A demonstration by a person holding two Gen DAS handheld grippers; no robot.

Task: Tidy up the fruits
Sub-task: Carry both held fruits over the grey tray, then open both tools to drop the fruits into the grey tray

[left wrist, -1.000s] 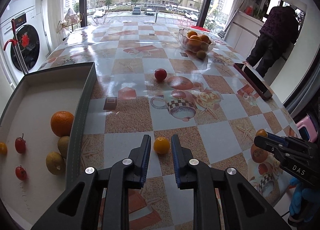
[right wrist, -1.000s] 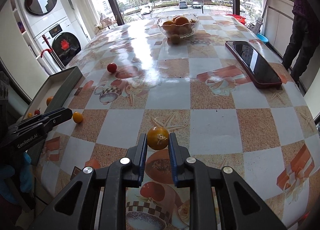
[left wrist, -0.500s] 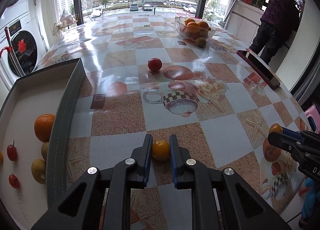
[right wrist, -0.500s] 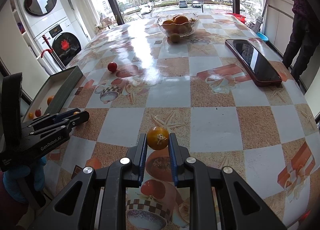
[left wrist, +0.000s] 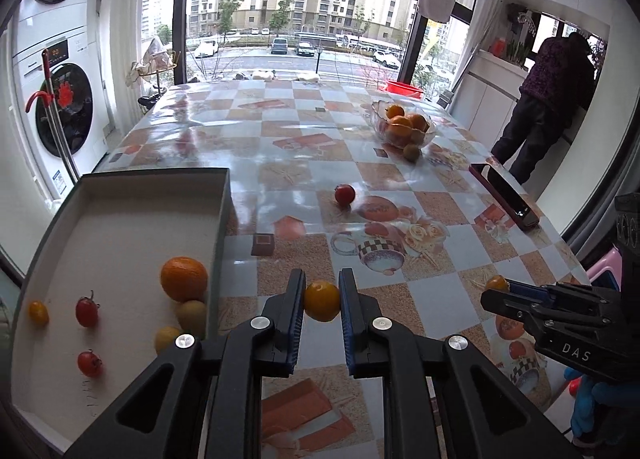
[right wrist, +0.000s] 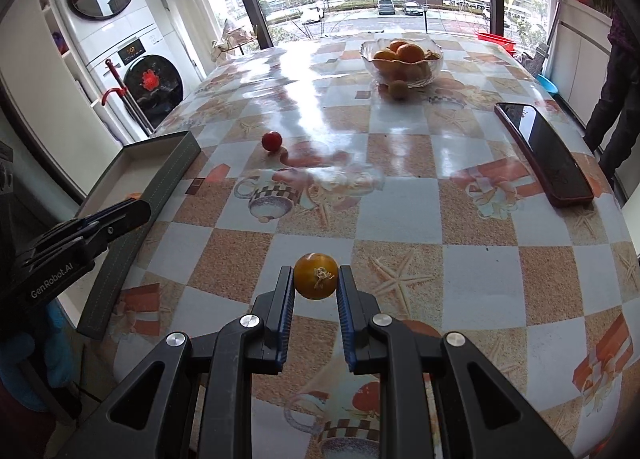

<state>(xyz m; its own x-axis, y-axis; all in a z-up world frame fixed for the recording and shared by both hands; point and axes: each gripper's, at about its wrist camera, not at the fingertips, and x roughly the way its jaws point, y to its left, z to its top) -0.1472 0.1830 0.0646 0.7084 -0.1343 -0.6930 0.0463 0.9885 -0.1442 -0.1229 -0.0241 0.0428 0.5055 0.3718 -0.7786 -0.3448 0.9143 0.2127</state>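
Note:
My left gripper (left wrist: 322, 301) is shut on a small yellow tomato (left wrist: 321, 300), held above the table beside the box's right wall. My right gripper (right wrist: 316, 279) is shut on a second yellow tomato (right wrist: 316, 276) with its dried stem facing me, lifted over the chequered cloth. The shallow box (left wrist: 120, 219) at the left holds an orange (left wrist: 184, 278), a kiwi (left wrist: 192, 312), a yellow fruit (left wrist: 167, 337), a small yellow tomato (left wrist: 38, 312) and two red cherry tomatoes (left wrist: 87, 311). A loose red tomato (left wrist: 345, 194) lies mid-table.
A glass bowl (left wrist: 430, 131) of oranges stands at the far right with a kiwi (left wrist: 411, 152) in front of it. A dark phone (left wrist: 505, 195) lies near the right edge. A person (left wrist: 548, 99) stands beyond the table. Washing machines (left wrist: 48, 71) are at the left.
The left gripper closed on the yellow tomato and lifted it off the table. The right gripper rose a little with its tomato still clamped. The box now looks nearer in the left view.

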